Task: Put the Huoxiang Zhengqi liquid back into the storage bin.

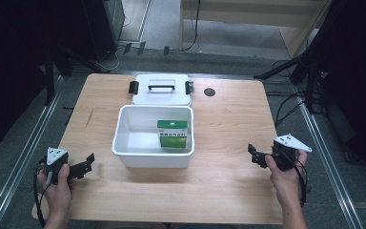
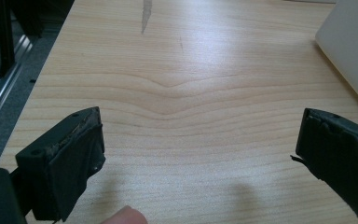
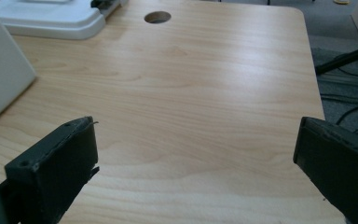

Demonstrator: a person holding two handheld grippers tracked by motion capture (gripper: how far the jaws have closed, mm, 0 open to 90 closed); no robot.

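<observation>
My left gripper (image 1: 86, 162) rests low over the wooden table (image 1: 228, 124) near its front left corner, held in a hand (image 1: 57, 183) that comes in from the bottom edge; its two black jaws stand wide apart with nothing between them, and in the left gripper view I see only bare wood grain in the gap, with a fingertip at the bottom edge. My right gripper (image 1: 253, 153) sits near the front right of the table in the other hand (image 1: 282, 176), and its jaws are also spread wide and empty. Both grippers point inward toward a white tub (image 1: 124, 138) that stands open in the middle of the table, well apart from each of them. Inside the tub, toward its right side, a green and white carton (image 1: 172, 134) stands upright. Just behind the tub, touching or nearly touching its far rim, lies the white lid (image 1: 161, 95), flat, with a dark handle on top and a dark clip at each end. To the right of the lid there is a small round hole (image 1: 209, 92) in the tabletop.
</observation>
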